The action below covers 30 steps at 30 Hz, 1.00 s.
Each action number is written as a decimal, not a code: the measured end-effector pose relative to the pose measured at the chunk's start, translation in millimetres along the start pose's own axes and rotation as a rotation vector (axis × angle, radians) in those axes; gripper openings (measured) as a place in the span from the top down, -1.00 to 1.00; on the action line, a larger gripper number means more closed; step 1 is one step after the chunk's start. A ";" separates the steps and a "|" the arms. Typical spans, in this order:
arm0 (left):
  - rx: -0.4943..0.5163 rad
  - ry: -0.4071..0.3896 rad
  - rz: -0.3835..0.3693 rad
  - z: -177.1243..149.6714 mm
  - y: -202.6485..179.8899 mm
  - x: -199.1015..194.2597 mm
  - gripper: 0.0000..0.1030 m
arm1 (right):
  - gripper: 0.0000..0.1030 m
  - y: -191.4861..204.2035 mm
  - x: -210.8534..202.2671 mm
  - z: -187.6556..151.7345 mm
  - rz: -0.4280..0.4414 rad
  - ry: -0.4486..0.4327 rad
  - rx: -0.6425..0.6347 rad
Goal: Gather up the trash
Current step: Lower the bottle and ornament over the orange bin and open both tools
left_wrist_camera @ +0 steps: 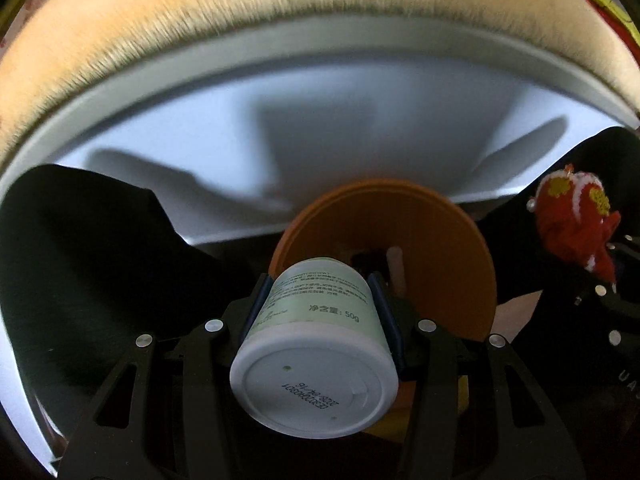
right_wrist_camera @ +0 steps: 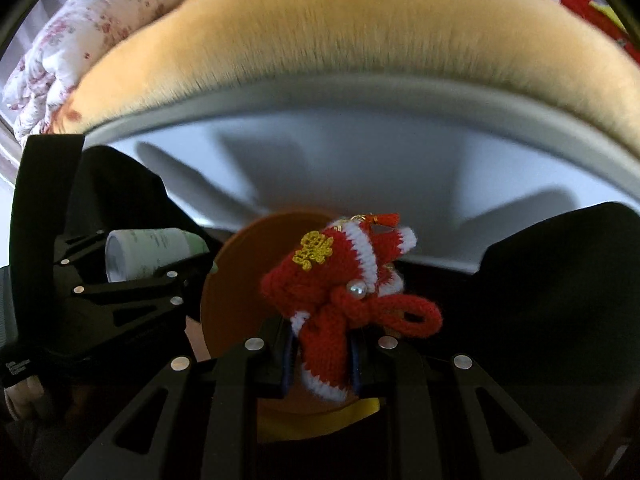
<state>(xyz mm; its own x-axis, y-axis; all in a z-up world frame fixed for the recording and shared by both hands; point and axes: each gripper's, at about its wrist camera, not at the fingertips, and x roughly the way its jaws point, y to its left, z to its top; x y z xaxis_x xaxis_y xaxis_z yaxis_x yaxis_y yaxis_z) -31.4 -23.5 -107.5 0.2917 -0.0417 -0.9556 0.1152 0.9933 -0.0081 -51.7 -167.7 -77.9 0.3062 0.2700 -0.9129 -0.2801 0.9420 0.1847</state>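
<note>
Over the bin | left tool clamps jar; right tool pinches crocheted ornament, seemingly

Left gripper jaws clamped on a small white jar, blue pads pressed on both its sides, jar bottom facing camera. Right gripper jaws closed on a red knitted ornament, pinched at its lower part. Grippers side by side, left one visible at left edge of right wrist view, both pointing forward
</note>
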 end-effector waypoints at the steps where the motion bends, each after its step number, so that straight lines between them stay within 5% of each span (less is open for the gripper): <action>1: 0.000 0.018 -0.001 0.0 -0.1 4.6 0.07 | 0.60 -0.4 4.3 0.3 0.005 0.016 0.000; 10: 0.005 0.081 -0.014 -2.0 0.4 21.8 0.07 | 0.58 -6.3 22.5 -0.6 0.015 0.082 0.020; 14: 0.007 0.088 -0.004 0.4 1.6 25.8 -0.03 | 0.24 -3.5 27.7 0.8 0.000 0.095 0.015; 18: 0.025 0.061 0.013 0.8 -2.9 21.6 -0.33 | 0.18 -3.2 26.7 1.5 -0.010 0.084 0.019; 30: 0.011 0.036 0.022 1.7 -2.8 14.2 -0.36 | 0.10 -12.5 13.7 1.9 -0.022 0.022 0.066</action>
<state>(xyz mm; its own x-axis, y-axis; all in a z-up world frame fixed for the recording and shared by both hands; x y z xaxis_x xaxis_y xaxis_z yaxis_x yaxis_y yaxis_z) -26.0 -27.1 -120.5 0.2595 -0.0159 -0.9656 0.1198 0.9927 0.0158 -42.4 -175.4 -92.0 0.2915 0.2452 -0.9246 -0.2123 0.9591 0.1874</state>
